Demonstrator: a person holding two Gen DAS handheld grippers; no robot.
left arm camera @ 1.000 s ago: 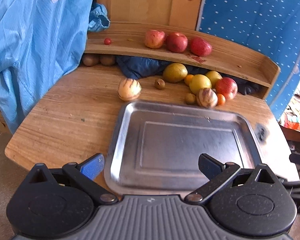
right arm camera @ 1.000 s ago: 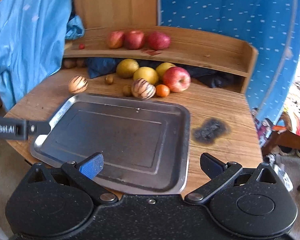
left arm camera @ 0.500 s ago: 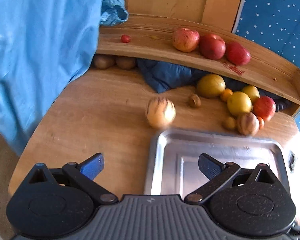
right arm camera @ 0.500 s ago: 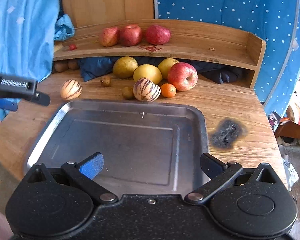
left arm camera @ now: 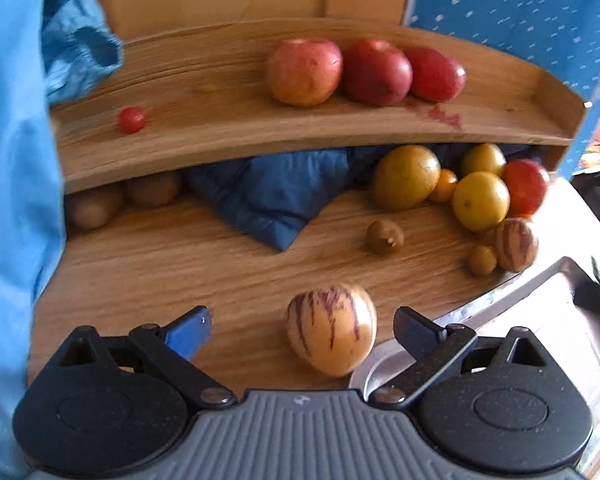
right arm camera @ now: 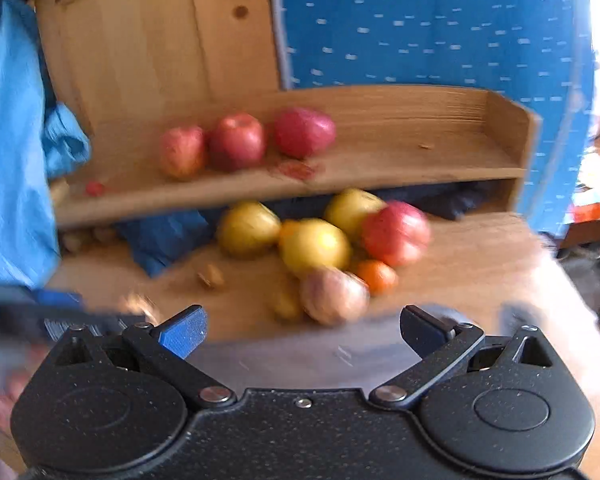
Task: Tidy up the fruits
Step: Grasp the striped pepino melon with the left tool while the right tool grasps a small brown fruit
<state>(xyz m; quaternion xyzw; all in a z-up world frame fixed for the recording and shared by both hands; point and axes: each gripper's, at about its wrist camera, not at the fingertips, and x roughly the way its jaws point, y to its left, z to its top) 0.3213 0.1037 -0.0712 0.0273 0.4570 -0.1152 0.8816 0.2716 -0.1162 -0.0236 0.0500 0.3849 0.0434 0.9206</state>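
Wooden desk (left arm camera: 148, 264) carries loose fruit below a shelf. Toward its left front edge, the left gripper (left arm camera: 302, 326) gapes wide around the striped melon (left arm camera: 331, 330), untouched. Rightward, the tray (left arm camera: 548, 320) waits; the right gripper (right arm camera: 302, 330) spreads wide, empty. Center, then squeeze gently.

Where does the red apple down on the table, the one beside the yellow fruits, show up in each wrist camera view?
Left wrist: the red apple sits far right, mid-height, under the shelf's right end.
Right wrist: the same apple lies right of centre, blurred, beside the yellow fruits.
Shared landmark: the three red fruits on the shelf.
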